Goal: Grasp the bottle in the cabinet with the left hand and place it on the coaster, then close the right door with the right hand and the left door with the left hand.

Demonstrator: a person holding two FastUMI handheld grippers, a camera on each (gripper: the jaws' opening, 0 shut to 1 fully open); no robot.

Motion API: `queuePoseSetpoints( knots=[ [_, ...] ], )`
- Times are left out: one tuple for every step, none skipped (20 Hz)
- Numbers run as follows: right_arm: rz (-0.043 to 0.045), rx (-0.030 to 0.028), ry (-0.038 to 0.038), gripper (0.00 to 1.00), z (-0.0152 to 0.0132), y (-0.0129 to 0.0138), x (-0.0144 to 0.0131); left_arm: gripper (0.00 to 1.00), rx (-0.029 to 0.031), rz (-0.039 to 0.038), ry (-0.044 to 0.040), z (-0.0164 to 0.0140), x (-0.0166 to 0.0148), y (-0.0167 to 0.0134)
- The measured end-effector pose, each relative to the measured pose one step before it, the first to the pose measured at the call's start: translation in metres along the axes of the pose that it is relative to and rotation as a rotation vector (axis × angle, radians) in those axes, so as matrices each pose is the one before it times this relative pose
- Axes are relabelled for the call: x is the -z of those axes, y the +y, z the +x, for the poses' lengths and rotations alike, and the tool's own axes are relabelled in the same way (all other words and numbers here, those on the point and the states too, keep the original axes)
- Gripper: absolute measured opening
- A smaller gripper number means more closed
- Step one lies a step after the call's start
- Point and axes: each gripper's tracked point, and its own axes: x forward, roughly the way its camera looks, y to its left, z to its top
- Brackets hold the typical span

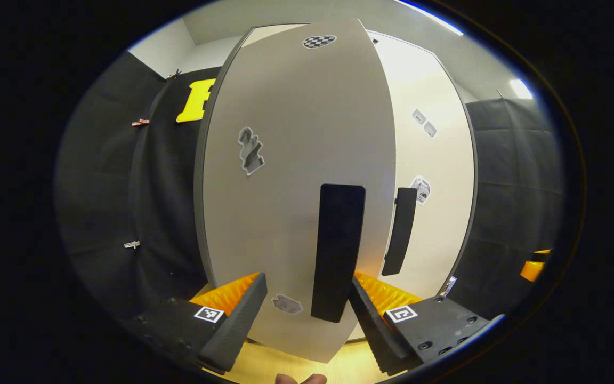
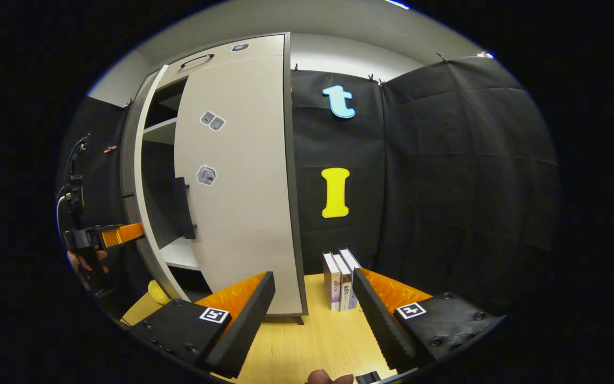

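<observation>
- Cabinet [image 2: 243, 176] stands on the wood table [image 2: 317, 336], in front of the black booth wall [image 2: 445, 186].
- In the left gripper view we see the left door [image 1: 296, 176] close up, swung partway toward shut and facing the camera; its dark handle [image 1: 338, 250] sits between our fingers.
- Left gripper [image 1: 307, 314]: jaws wide apart, one each side of the handle, gripping nothing. Whether a finger touches the door or handle, we cannot tell.
- Right door [image 1: 429, 176] lies behind the left one in that view and looks shut, with its own handle [image 1: 400, 229] near the inner edge.
- Stickers on both doors; a checker marker [image 1: 318, 41] near the top of the left one.
- In the right gripper view the right door [image 2: 237, 176] sits flat to the cabinet. The left door is edge-on, and shelves show in the gap between them.
- Right gripper [image 2: 312, 314]: jaws wide apart, empty, over the table in front of the cabinet's right corner, clear of the door.
- Books [image 2: 341, 280] stand upright on the table just right of the cabinet, against the wall.
- Farther left in the right gripper view we see the left gripper at the outer face of the left door, with a hand [image 2: 86, 264] on it.
- Yellow thing [image 2: 158, 292] low on the table by the left door's foot, mostly hidden. We can't tell if that is the bottle or the coaster, so we cannot place the bottle.
</observation>
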Motion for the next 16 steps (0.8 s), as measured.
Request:
queuePoseSetpoints(
  knots=[
    [-0.00371,-0.00397,-0.00080,0.98,0.00058,0.00103,-0.00022,0.94,-0.00084,0.00523,-0.00215,0.00369,-0.00067,-0.00197],
    [-0.00484,-0.00290,-0.00150,0.98,0.00079,0.00151,-0.00052,0.94,-0.00144,0.00389,-0.00237,0.00282,-0.00049,-0.00156],
    [-0.00417,-0.00407,-0.00154,0.98,0.00027,0.00159,-0.00082,0.94,-0.00144,0.00211,-0.00120,0.00285,-0.00003,-0.00218],
    [-0.00254,-0.00537,-0.00172,0.98,-0.00003,0.00163,-0.00052,0.94,-0.00168,0.00035,-0.00064,0.00280,-0.00098,-0.00101],
    [-0.00215,-0.00479,-0.00179,0.98,0.00012,0.00216,-0.00071,0.94,0.00001,0.00118,-0.00127,0.00297,0.00053,-0.00059],
    [-0.00289,-0.00474,-0.00097,0.98,-0.00007,0.00122,-0.00090,0.92,0.00008,0.00264,-0.00080,0.00215,-0.00038,-0.00077],
    [-0.00395,-0.00409,-0.00172,0.98,-0.00002,0.00154,-0.00116,0.92,0.00019,0.00273,-0.00104,0.00179,0.00071,-0.00076],
    [-0.00388,-0.00261,-0.00254,0.98,0.00050,0.00132,-0.00142,0.92,-0.00260,0.00202,-0.00100,-0.00001,-0.00048,0.00061],
    [-0.00369,-0.00371,-0.00211,0.98,0.00061,0.00174,-0.00113,0.92,0.00237,-0.00052,-0.00271,-0.00061,0.00136,-0.00079],
    [-0.00275,-0.00278,-0.00276,0.98,0.00004,0.00169,-0.00154,0.94,0.00843,-0.00705,-0.00320,-0.00170,-0.00070,-0.00166],
    [-0.00174,-0.00217,-0.00238,0.98,0.00059,0.00103,-0.00095,0.95,0.00496,-0.00902,-0.00459,-0.00299,-0.00011,-0.00087],
    [0.00047,-0.00299,-0.00257,0.98,0.00077,0.00191,-0.00168,0.95,0.00511,-0.00661,-0.00408,-0.00305,-0.00157,0.00029],
    [0.00139,-0.00289,-0.00261,0.98,-0.00012,0.00243,-0.00156,0.95,0.00234,-0.00259,-0.00240,-0.00386,-0.00001,0.00106],
    [0.00082,-0.00367,-0.00137,0.98,-0.00111,0.00186,-0.00122,0.95,0.00351,-0.00135,-0.00052,-0.00436,-0.00078,0.00152],
    [-0.00194,-0.00293,-0.00295,0.98,0.00010,0.00279,-0.00202,0.95,0.00513,-0.00031,0.00004,-0.00467,0.00026,-0.00029],
    [-0.00419,-0.00335,-0.00625,0.98,0.00025,0.00272,-0.00246,0.95,0.00147,0.00047,-0.00136,-0.00551,-0.00106,0.00144]
  ],
)
